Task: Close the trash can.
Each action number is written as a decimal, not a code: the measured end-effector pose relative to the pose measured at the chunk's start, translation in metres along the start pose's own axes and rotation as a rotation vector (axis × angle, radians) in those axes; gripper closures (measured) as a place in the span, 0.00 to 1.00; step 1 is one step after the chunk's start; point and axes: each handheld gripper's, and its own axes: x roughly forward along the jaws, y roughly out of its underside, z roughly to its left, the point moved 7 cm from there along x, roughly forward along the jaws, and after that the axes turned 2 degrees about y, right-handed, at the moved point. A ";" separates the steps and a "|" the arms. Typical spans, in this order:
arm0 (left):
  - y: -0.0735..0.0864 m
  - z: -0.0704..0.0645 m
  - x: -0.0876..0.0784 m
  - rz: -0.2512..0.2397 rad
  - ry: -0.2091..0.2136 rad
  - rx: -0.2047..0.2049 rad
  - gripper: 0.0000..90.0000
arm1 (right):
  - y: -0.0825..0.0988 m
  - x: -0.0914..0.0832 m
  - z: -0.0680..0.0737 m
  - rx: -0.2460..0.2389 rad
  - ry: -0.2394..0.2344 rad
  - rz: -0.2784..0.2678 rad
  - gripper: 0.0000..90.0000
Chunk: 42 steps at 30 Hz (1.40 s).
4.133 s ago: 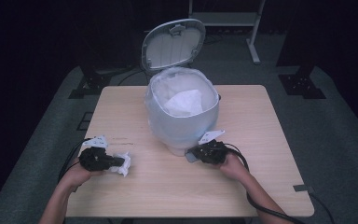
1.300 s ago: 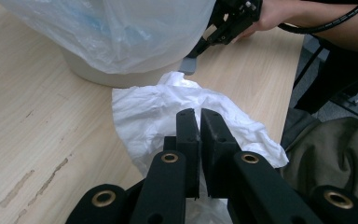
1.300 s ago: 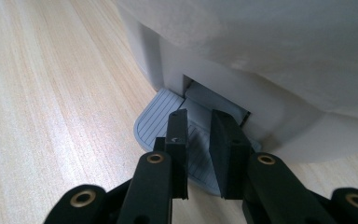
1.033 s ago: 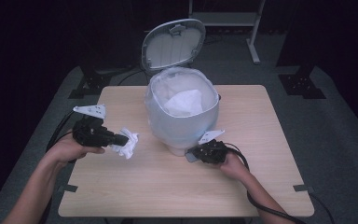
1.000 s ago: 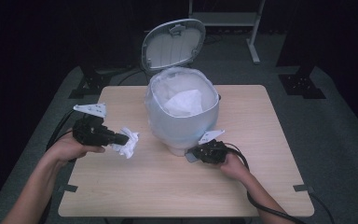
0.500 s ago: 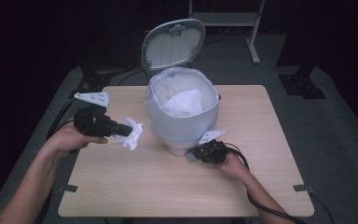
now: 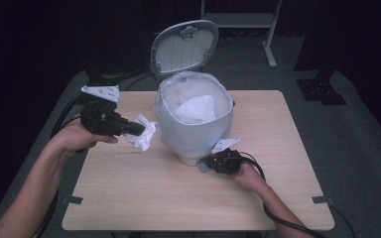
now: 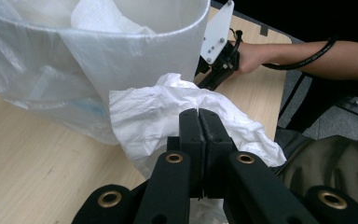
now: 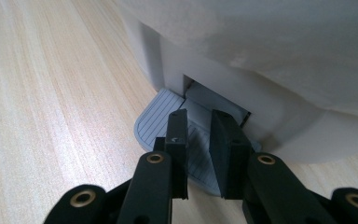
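Crumpled white tissue (image 7: 141, 133) hangs from the left tool (image 7: 134, 130), lifted above the wooden surface (image 7: 188, 198) just beside the left wall of the pedal bin (image 7: 193, 131). The left gripper view shows the jaws pressed tight together, clenched on the tissue (image 8: 186, 112), with the bin's translucent liner bag (image 8: 88, 56) bulging right behind the wad and standing between it and the bin's mouth.

The bin stands near the middle of the surface, its grey lid (image 7: 184, 47) tipped up and back, and a white sheet (image 7: 196, 108) lies inside the liner. The right tool (image 7: 206, 163) sits low at the bin's foot on the near side. The right gripper view gives what the high view cannot: its jaws stand slightly parted, gripping nothing, over the ribbed grey foot pedal (image 9: 156, 126) that juts from a slot in the bin's base (image 9: 279, 126); whether they touch the pedal I cannot tell. The left gripper view also catches the right hand (image 8: 249, 56) and its tool's pale plate beyond the bin.

Bare wood lies open along the near edge and the whole right side. Around the surface are dark grey floor, a black stand foot (image 7: 322, 91) at the right and a pale shelf frame (image 7: 238, 20) behind the lid.
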 end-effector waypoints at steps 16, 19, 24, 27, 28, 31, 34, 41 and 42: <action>-0.034 0.000 0.002 0.003 0.019 0.039 0.99 | 0.000 0.000 0.000 0.002 -0.001 0.000 0.85; -0.041 0.000 0.004 0.002 0.030 0.048 0.99 | 0.000 0.000 0.000 0.002 -0.001 -0.002 0.85; -0.048 0.002 0.006 0.000 0.031 0.053 0.99 | 0.000 0.000 -0.001 0.001 -0.002 -0.004 0.85; -0.054 0.005 0.010 0.003 0.033 0.053 0.99 | 0.000 0.000 0.000 0.001 0.001 -0.007 0.85; -0.055 0.005 0.010 -0.001 0.035 0.052 0.99 | 0.000 0.000 0.000 0.001 0.001 -0.006 0.85; -0.058 0.007 0.012 -0.006 0.037 0.048 0.99 | 0.000 0.000 -0.001 0.000 -0.002 -0.004 0.85; -0.060 0.009 0.013 -0.005 0.031 0.050 0.99 | 0.000 0.000 -0.001 0.000 -0.004 -0.005 0.85; -0.073 0.013 0.018 0.001 0.029 0.052 0.99 | 0.000 0.000 -0.001 -0.001 -0.005 -0.004 0.85; -0.077 0.014 0.020 0.005 0.026 0.054 0.99 | 0.000 0.000 -0.001 0.000 -0.006 -0.004 0.85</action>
